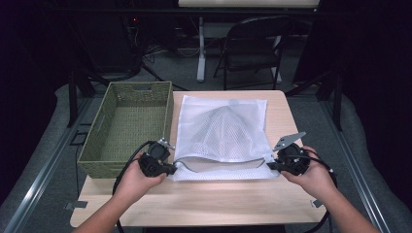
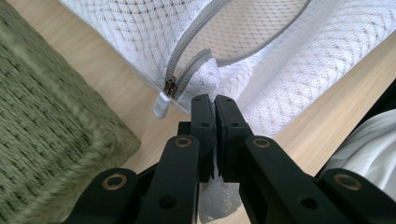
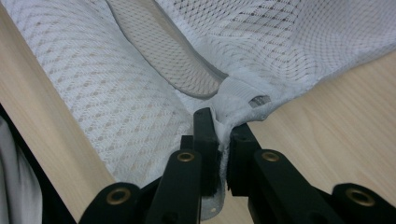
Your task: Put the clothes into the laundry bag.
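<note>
A white mesh laundry bag (image 1: 221, 136) lies on the wooden table (image 1: 204, 199), its grey zipper open along the near edge and something bulging inside. My left gripper (image 1: 170, 168) is shut on the bag's near left corner, just beside the white zipper pull (image 2: 162, 105); the mesh (image 2: 299, 60) is pinched between its jaws (image 2: 215, 100). My right gripper (image 1: 270, 165) is shut on the near right corner, with bunched fabric (image 3: 238, 100) squeezed between its jaws (image 3: 222, 119). The bag's mouth (image 3: 163, 51) gapes between both grippers.
A green woven basket (image 1: 127, 127) stands at the table's left, right next to the bag and my left gripper; its wall (image 2: 51, 121) is close in the left gripper view. A folding chair (image 1: 252, 48) stands behind the table.
</note>
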`<control>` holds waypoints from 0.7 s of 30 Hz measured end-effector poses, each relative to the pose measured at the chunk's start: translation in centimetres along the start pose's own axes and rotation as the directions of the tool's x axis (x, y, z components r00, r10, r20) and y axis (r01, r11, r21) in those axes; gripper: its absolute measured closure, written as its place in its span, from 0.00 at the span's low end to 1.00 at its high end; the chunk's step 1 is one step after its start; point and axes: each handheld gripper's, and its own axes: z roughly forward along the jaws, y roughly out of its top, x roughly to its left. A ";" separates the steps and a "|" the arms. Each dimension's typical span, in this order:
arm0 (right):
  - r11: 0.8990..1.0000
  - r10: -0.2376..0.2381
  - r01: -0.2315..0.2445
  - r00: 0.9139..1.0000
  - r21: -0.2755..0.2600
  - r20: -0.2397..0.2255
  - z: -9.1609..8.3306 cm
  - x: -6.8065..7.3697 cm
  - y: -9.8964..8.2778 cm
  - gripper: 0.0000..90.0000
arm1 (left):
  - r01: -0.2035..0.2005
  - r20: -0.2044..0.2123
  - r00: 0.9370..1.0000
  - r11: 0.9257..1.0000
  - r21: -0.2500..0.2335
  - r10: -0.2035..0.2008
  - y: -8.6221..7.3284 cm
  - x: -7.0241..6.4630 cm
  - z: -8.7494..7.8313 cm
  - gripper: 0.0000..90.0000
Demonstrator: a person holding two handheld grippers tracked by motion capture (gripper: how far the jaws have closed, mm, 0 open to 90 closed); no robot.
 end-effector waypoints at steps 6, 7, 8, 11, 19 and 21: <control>1.000 0.012 -0.012 1.000 0.006 -0.001 0.9 0.7 -1.1 0.94 | 0.004 -0.003 1.000 1.000 0.001 -0.004 -1.0 -0.2 1.1 0.97; 1.000 0.018 -0.018 1.000 -0.008 -0.006 1.1 0.8 -1.3 0.94 | 0.003 -0.004 1.000 1.000 0.003 -0.003 -1.1 -0.2 1.2 0.97; 1.000 0.017 -0.017 1.000 -0.001 -0.006 1.1 0.9 -1.4 0.94 | 0.008 -0.006 1.000 1.000 -0.001 -0.008 -1.4 -0.3 1.4 0.97; 0.999 0.044 -0.044 0.999 -0.016 -0.017 1.6 1.1 -2.2 0.94 | 0.016 -0.001 1.000 1.000 0.002 -0.016 -2.0 -0.2 2.0 0.97; 0.998 0.069 -0.069 0.997 -0.001 -0.026 3.7 1.7 -3.8 0.93 | 0.028 -0.004 1.000 1.000 0.004 -0.028 -3.1 -0.2 3.4 0.97; 0.997 0.076 -0.076 0.997 0.001 -0.019 4.1 1.9 -4.0 0.93 | 0.027 -0.010 1.000 1.000 0.007 -0.027 -3.3 -0.2 3.7 0.97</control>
